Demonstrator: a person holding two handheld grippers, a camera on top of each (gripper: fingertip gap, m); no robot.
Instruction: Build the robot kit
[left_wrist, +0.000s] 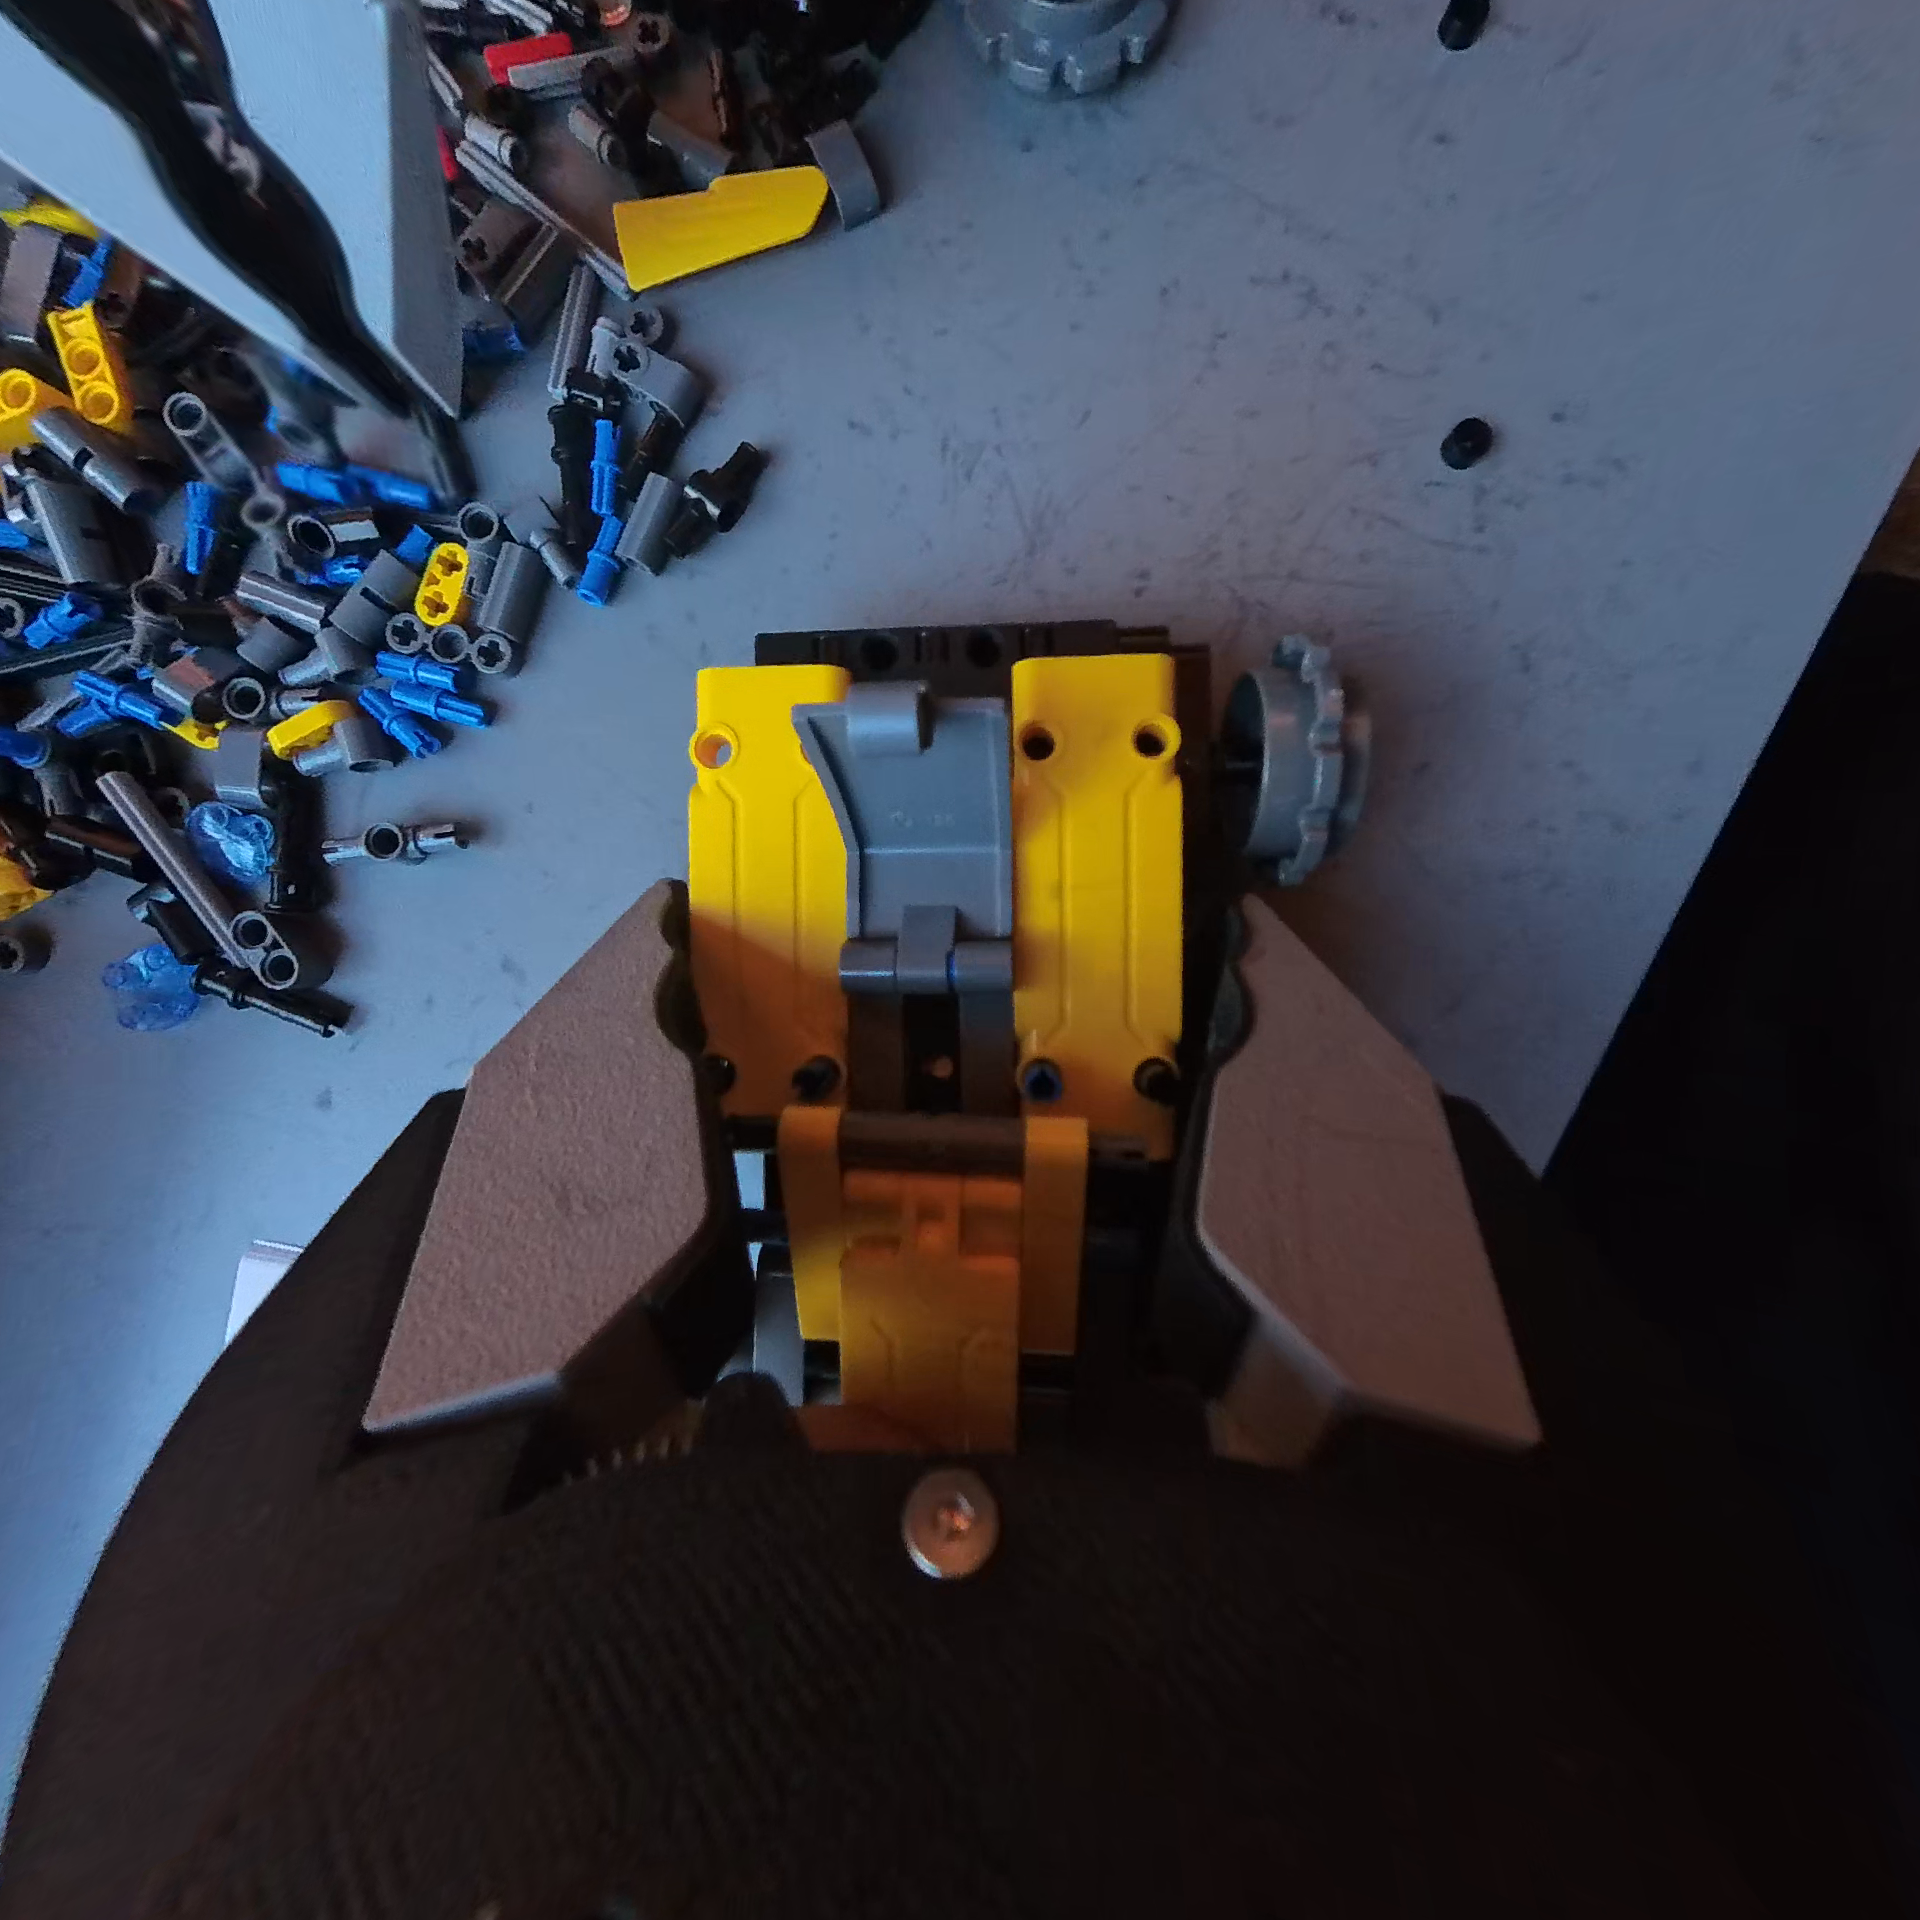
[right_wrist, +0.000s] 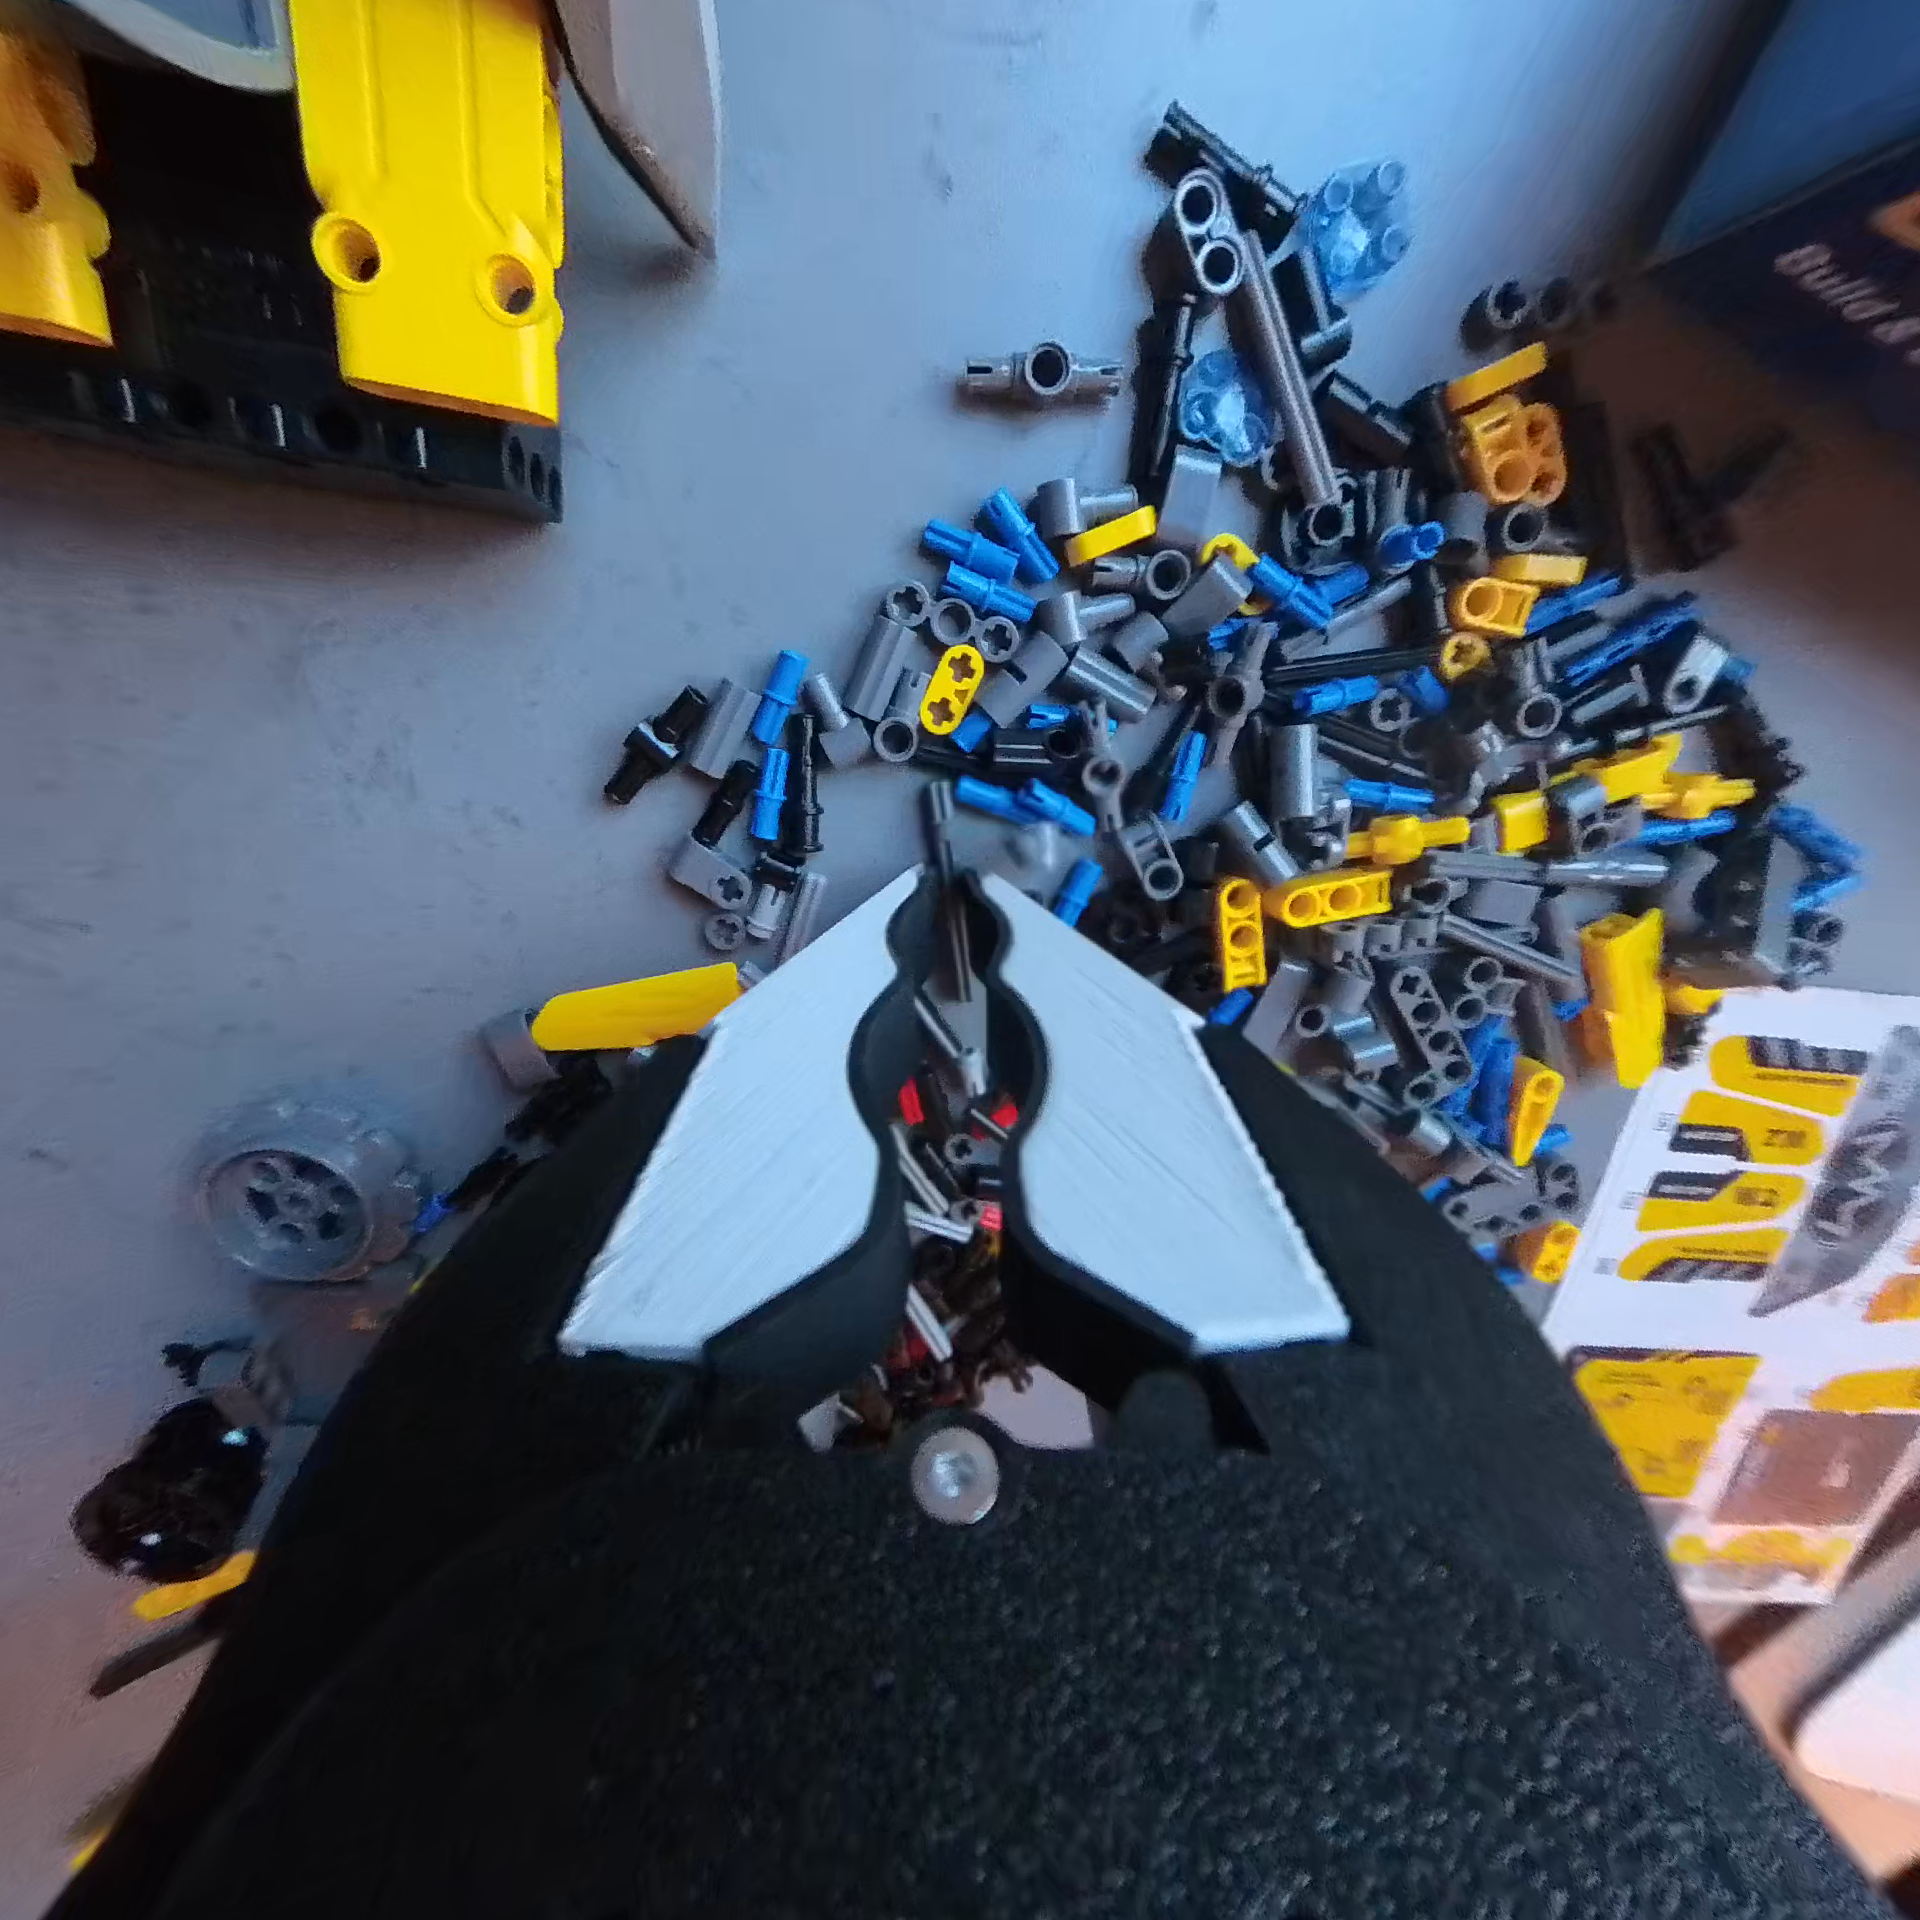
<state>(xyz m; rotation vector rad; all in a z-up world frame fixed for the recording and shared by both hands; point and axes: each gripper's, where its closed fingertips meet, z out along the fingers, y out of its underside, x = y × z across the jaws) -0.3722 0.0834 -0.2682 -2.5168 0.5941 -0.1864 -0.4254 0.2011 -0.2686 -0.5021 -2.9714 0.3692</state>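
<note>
The left hand-held gripper (left_wrist: 940, 997) clamps a yellow-and-black brick assembly (left_wrist: 935, 883) on the desk (left_wrist: 1351, 364). The right hand-held gripper (right_wrist: 948, 896) pinches a thin grey axle (right_wrist: 943, 831), the loose parts pile (right_wrist: 1351, 727) just ahead.

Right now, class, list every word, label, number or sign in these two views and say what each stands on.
No text is clear enough to quote.
Dark blue box: pale lettering, cut off and blurred.
Sticker sheet: small print, too blurred.
Black curved strip on a pale sheet: skewed lettering, not legible.
Grey panel on the yellow and black model: tiny raised marks, too small.
</note>
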